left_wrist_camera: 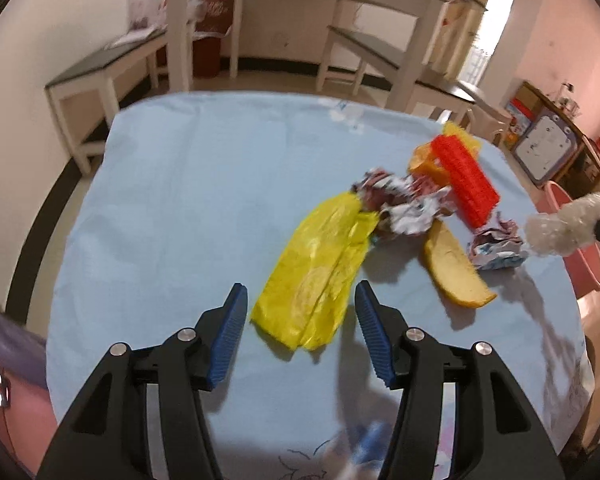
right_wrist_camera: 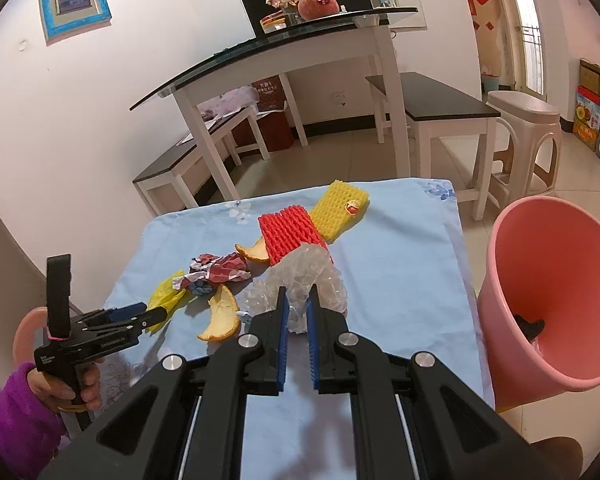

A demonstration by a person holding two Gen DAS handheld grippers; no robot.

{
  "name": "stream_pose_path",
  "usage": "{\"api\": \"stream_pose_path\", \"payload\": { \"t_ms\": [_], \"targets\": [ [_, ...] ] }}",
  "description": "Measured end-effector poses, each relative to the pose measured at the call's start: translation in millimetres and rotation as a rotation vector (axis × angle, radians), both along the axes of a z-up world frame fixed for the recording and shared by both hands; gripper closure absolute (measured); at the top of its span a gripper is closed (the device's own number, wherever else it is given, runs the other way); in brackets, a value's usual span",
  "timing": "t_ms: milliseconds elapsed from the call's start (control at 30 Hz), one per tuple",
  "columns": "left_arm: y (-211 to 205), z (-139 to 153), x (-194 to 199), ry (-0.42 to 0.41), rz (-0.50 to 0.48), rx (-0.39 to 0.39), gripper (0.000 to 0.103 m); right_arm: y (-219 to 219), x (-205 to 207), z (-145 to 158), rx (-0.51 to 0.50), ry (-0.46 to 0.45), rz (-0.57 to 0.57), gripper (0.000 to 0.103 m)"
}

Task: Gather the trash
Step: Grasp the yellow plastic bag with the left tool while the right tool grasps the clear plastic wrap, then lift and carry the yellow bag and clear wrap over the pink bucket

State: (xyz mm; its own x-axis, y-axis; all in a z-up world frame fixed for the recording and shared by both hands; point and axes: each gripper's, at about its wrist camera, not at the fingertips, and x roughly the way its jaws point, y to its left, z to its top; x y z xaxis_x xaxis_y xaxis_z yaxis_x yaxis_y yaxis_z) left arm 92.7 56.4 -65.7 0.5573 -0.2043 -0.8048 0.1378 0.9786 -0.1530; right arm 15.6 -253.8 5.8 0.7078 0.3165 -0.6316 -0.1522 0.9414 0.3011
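My left gripper [left_wrist_camera: 300,298] is open, just short of a yellow plastic bag [left_wrist_camera: 320,272] lying on the blue cloth table [left_wrist_camera: 180,200]; it also shows in the right wrist view [right_wrist_camera: 134,312]. My right gripper [right_wrist_camera: 298,300] is shut on a clear bubble-wrap piece [right_wrist_camera: 300,276], held above the table; the wrap also shows in the left wrist view [left_wrist_camera: 560,228]. Crumpled wrappers [left_wrist_camera: 404,204], a second wrapper [left_wrist_camera: 496,248], an orange peel [left_wrist_camera: 452,268], red foam net [left_wrist_camera: 464,176] and yellow foam net [right_wrist_camera: 340,208] lie on the table.
A pink bin [right_wrist_camera: 552,312] stands off the table's right edge with dark trash inside. A second orange peel [right_wrist_camera: 254,252] lies by the red net. A white dining table [right_wrist_camera: 284,52], benches and a stool [right_wrist_camera: 520,144] stand beyond.
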Motion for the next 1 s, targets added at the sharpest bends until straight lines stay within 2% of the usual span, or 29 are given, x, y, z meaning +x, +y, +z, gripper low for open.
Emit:
{"api": "stream_pose_path", "payload": {
  "t_ms": [67, 167, 233, 267, 300, 533, 633, 800, 1000],
  "targets": [
    [1, 0, -4, -0.008, 0.008, 0.003, 0.047, 0, -1, -1, 0.001, 0.000, 0.001, 0.095],
    [-2, 2, -10, -0.022, -0.001, -0.003, 0.069, 0, -4, -3, -0.003, -0.002, 0.004, 0.095],
    [-4, 5, -15, -0.040, 0.003, 0.001, 0.079, 0, -6, -3, -0.006, -0.005, 0.007, 0.095],
    [-4, 6, -17, -0.045, 0.005, 0.004, 0.088, 0, -6, -3, -0.006, -0.006, 0.008, 0.095],
    [-5, 7, -18, -0.051, 0.013, 0.015, 0.090, -1, -6, -3, -0.005, -0.006, 0.010, 0.095],
    [-11, 31, -36, -0.114, 0.083, 0.008, 0.094, -5, -13, 0, -0.002, -0.029, 0.014, 0.095],
    [-20, 43, -44, -0.132, 0.084, -0.003, 0.094, -8, -16, 1, -0.001, -0.035, 0.006, 0.095],
    [-46, 66, -54, -0.173, 0.029, -0.023, 0.094, -18, -21, 2, 0.000, -0.046, -0.023, 0.095],
    [-96, 92, -62, -0.237, -0.094, -0.071, 0.094, -46, -27, 6, -0.008, -0.063, -0.097, 0.095]
  ]
}}
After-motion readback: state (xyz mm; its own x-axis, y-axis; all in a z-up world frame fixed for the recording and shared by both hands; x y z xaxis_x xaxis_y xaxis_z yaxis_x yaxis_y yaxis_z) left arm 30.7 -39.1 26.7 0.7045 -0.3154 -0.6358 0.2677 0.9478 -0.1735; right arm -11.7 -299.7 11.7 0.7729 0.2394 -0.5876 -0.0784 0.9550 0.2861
